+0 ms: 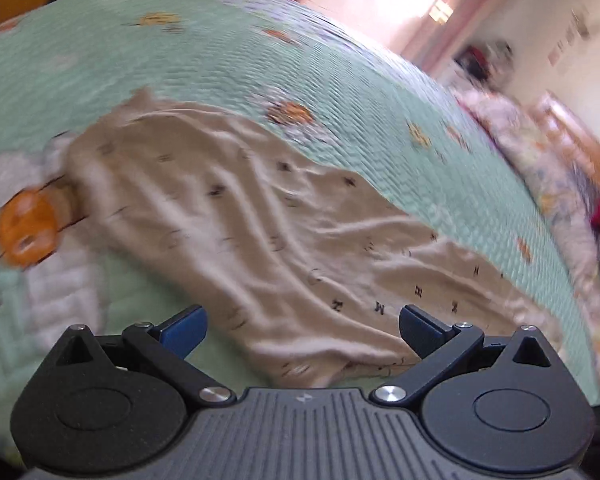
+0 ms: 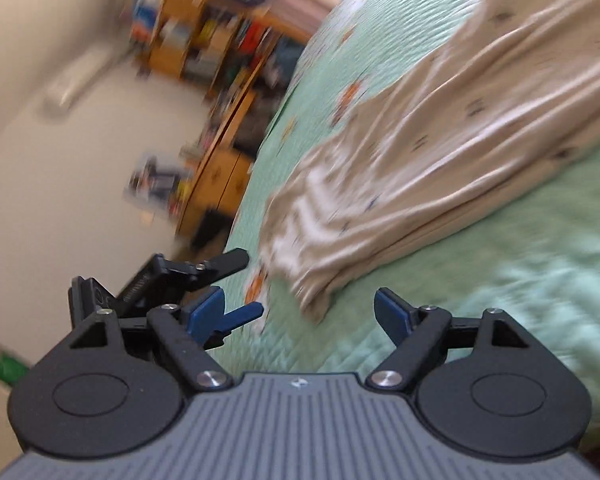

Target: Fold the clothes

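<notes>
Left hand-held gripper [image 1: 302,330] and right hand-held gripper [image 2: 300,314] both gape, empty, just above the beige garment [image 1: 236,216], which lies rumpled, apparently doubled, on the bed [image 1: 220,52]; further folding would need an edge pinched.

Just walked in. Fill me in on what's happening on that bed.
A person is folding clothes with a handheld gripper in each hand. A beige printed garment lies wrinkled on the green quilted bedspread, apparently already folded over along one side. The left gripper and the right gripper are both near its closest end, jaws open and holding nothing. The pictures are blurred, so finer details are unclear.
</notes>
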The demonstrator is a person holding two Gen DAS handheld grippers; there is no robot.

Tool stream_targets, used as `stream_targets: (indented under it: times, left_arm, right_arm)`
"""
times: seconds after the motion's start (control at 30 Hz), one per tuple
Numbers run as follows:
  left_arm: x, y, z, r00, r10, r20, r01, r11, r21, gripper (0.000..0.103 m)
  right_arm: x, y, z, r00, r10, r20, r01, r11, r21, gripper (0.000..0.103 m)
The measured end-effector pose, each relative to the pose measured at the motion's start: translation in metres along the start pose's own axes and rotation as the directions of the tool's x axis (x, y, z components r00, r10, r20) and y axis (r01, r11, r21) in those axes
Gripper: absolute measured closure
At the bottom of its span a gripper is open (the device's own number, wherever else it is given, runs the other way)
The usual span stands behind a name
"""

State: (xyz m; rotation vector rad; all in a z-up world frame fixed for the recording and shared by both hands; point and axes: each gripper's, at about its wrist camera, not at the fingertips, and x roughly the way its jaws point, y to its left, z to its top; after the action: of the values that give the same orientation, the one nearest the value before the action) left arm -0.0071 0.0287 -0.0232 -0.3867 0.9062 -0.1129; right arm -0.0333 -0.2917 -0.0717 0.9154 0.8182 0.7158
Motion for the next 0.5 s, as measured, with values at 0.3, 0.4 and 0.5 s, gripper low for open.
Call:
stream_targets:
  times: [0.3, 0.4, 0.5]
  left_arm:
    - [0.019, -0.010, -0.032, 0.993, 0.118, -0.004, -0.115, 0.972, 0.205, 0.001]
    - [0.015, -0.011, -0.041, 0.991, 0.130, 0.017, -0.131, 0.960, 0.247, 0.001]
    - [0.005, -0.009, -0.037, 0.996, 0.085, 0.026, -0.089, 0.974, 0.210, 0.002]
  right_arm:
    - [-0.022, -0.004, 0.014, 0.983, -0.100, 0.155, 0.116, 0.989, -0.096, 0.020]
    - [-0.021, 0.007, 0.026, 0.963, -0.177, 0.205, 0.218, 0.956, -0.198, 0.036]
    - [-0.020, 0.019, 0.044, 0.920, -0.296, 0.257, 0.371, 0.868, -0.330, 0.059]
